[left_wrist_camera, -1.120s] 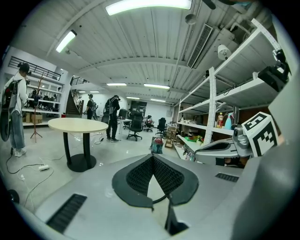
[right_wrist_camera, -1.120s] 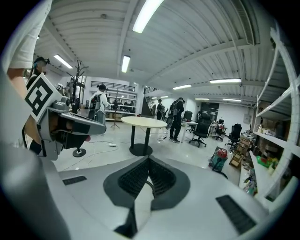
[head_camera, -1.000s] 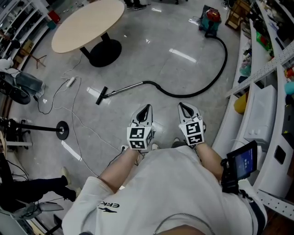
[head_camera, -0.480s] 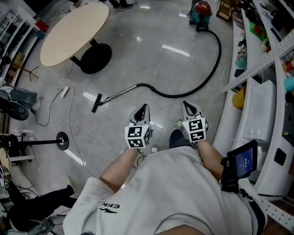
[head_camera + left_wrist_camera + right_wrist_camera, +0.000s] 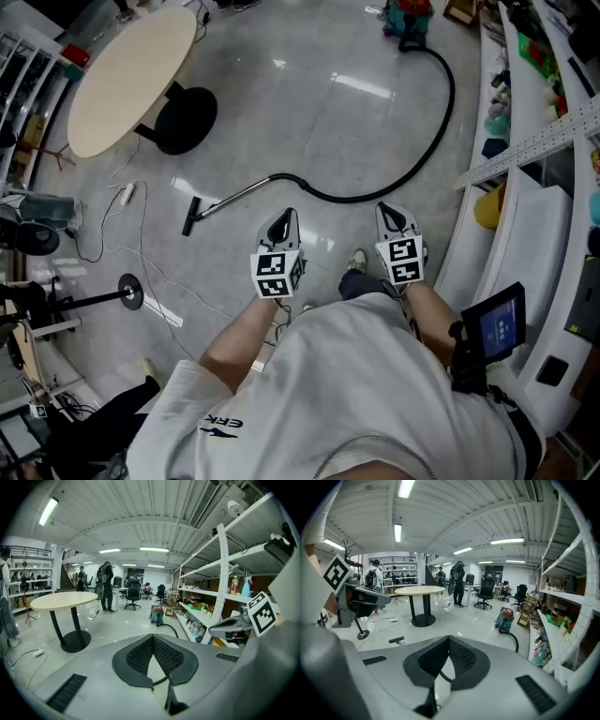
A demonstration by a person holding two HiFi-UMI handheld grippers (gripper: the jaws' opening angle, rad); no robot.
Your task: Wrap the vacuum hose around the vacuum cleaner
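Head view: left gripper (image 5: 284, 218) and right gripper (image 5: 387, 208) are held pressed together, empty, near the vacuum hose (image 5: 356, 200)

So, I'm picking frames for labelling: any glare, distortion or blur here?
Head view: sharp, with bright glare patches on the glossy floor. Left gripper view: strong fisheye bends the shelf upright, corners black. Right gripper view: same curvature; vacuum cleaner small but clear.
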